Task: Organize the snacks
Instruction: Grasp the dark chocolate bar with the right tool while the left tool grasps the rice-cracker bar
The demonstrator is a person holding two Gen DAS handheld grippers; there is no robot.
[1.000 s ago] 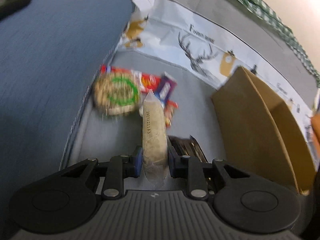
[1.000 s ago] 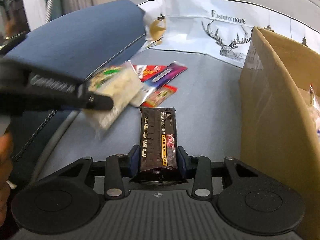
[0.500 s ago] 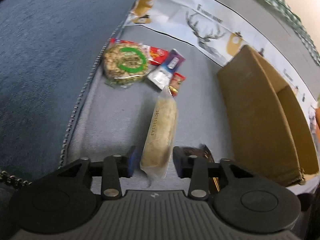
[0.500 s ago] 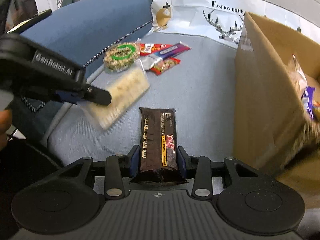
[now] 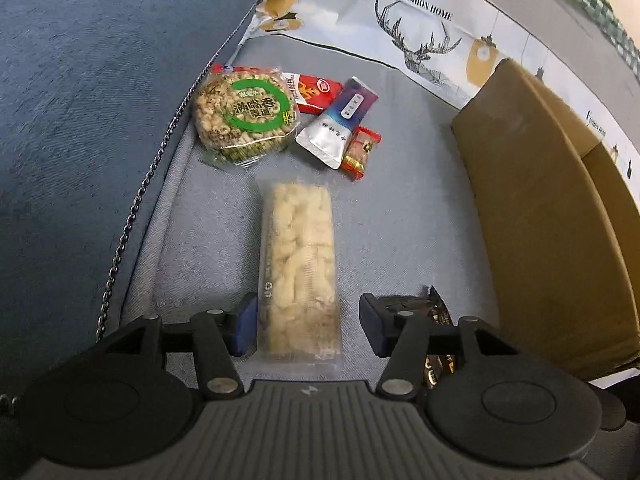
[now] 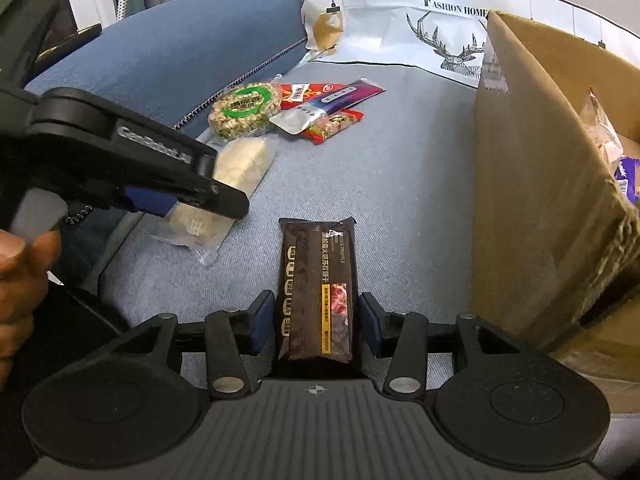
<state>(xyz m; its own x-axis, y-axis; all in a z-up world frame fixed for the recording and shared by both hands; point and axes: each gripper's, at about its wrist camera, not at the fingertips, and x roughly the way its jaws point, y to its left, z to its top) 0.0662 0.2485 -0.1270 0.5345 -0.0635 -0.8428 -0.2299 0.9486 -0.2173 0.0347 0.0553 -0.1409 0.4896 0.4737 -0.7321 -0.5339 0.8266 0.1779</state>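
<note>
My left gripper (image 5: 306,326) is open; a clear-wrapped pale rice bar (image 5: 298,268) lies flat on the grey cushion between its fingers, untouched. The bar also shows in the right wrist view (image 6: 236,172), partly under the left gripper (image 6: 176,196). My right gripper (image 6: 316,326) has its pads slightly apart around a dark brown snack bar (image 6: 318,288) that lies between them. A round green-labelled puffed cake (image 5: 246,114), a red packet (image 5: 316,90), a purple-silver sachet (image 5: 340,120) and a small red candy (image 5: 360,148) lie in a pile farther ahead.
An open cardboard box (image 6: 532,184) stands to the right with several snacks inside (image 6: 608,136); it also shows in the left wrist view (image 5: 548,216). A blue cushion armrest (image 5: 92,92) rises on the left. A white printed cloth (image 5: 400,20) hangs behind.
My left gripper opened and let go of the rice bar, which turned from edge-up to flat on the cushion. The right gripper's pads have spread a little around the dark bar.
</note>
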